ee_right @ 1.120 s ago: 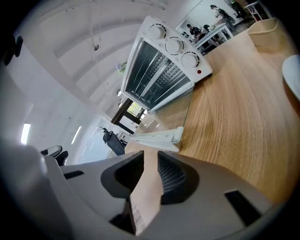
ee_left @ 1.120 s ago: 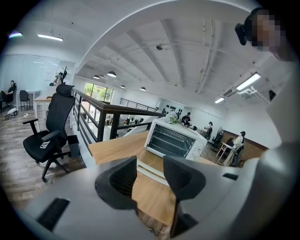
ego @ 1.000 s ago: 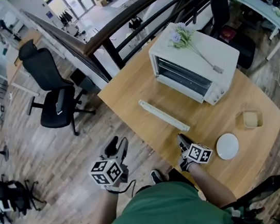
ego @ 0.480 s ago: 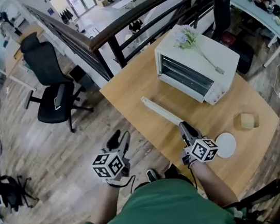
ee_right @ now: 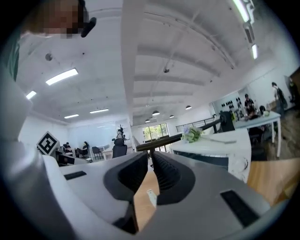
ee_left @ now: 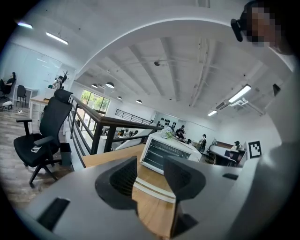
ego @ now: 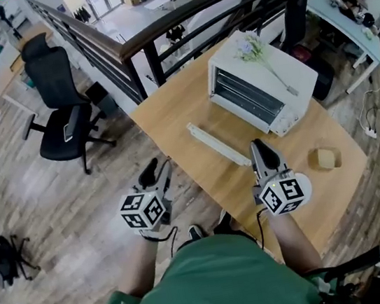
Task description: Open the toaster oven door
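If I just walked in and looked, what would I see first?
Probably the white toaster oven at the far side of the wooden table, with a bunch of flowers lying on top. Next come the two grippers with black-and-white marker cubes near the person. The left gripper is open over the floor, and the right gripper is above the table, its empty jaws having just been closing.

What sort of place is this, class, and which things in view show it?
Most likely an open-plan office on an upper level: a black swivel chair on the wood floor, a dark railing overlooking a lower floor, and a long desk at the right.
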